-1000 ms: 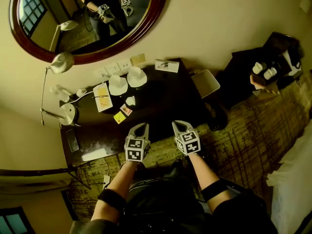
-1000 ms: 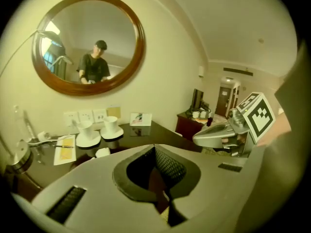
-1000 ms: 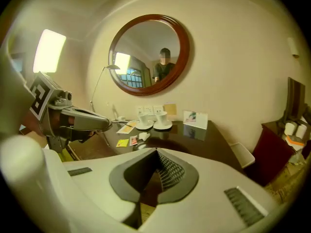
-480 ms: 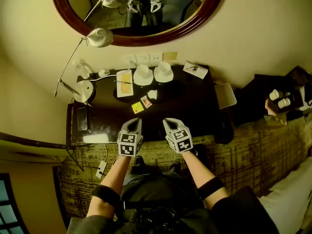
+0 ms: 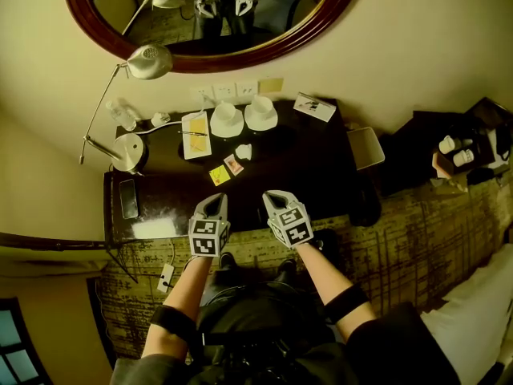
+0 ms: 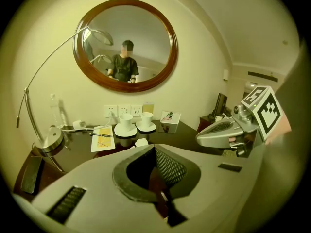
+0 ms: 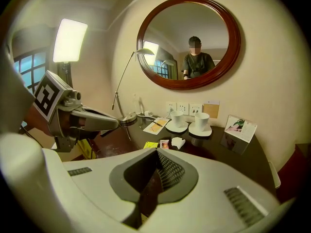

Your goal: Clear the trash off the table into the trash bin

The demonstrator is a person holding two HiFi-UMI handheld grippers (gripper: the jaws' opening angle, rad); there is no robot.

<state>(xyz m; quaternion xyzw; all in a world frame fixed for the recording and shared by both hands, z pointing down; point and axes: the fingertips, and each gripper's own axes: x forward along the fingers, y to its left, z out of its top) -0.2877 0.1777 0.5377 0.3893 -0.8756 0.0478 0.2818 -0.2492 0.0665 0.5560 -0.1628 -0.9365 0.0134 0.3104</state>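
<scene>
On the dark table (image 5: 304, 163) lie a crumpled white paper (image 5: 244, 151), a small reddish packet (image 5: 233, 164) and a yellow packet (image 5: 218, 175). The right gripper view shows the same paper (image 7: 178, 142), reddish packet (image 7: 164, 143) and yellow packet (image 7: 150, 144). A light rectangular bin (image 5: 365, 147) stands on the floor off the table's right end. My left gripper (image 5: 212, 200) and right gripper (image 5: 275, 196) hover side by side over the table's near edge, short of the trash. Both are shut with nothing between the jaws, as the left gripper (image 6: 154, 147) and right gripper (image 7: 156, 152) views confirm.
Two white cups on saucers (image 5: 227, 120) (image 5: 260, 114), a notepad with a pen (image 5: 195, 124) and a picture card (image 5: 313, 107) line the back of the table. A desk lamp (image 5: 128, 151) and a dark phone (image 5: 128, 199) sit at the left. An oval mirror (image 5: 321, 22) hangs above.
The head view has swung round so the table now lies straight ahead. Both grippers moved along with it and have settled at the near edge, still shut.
</scene>
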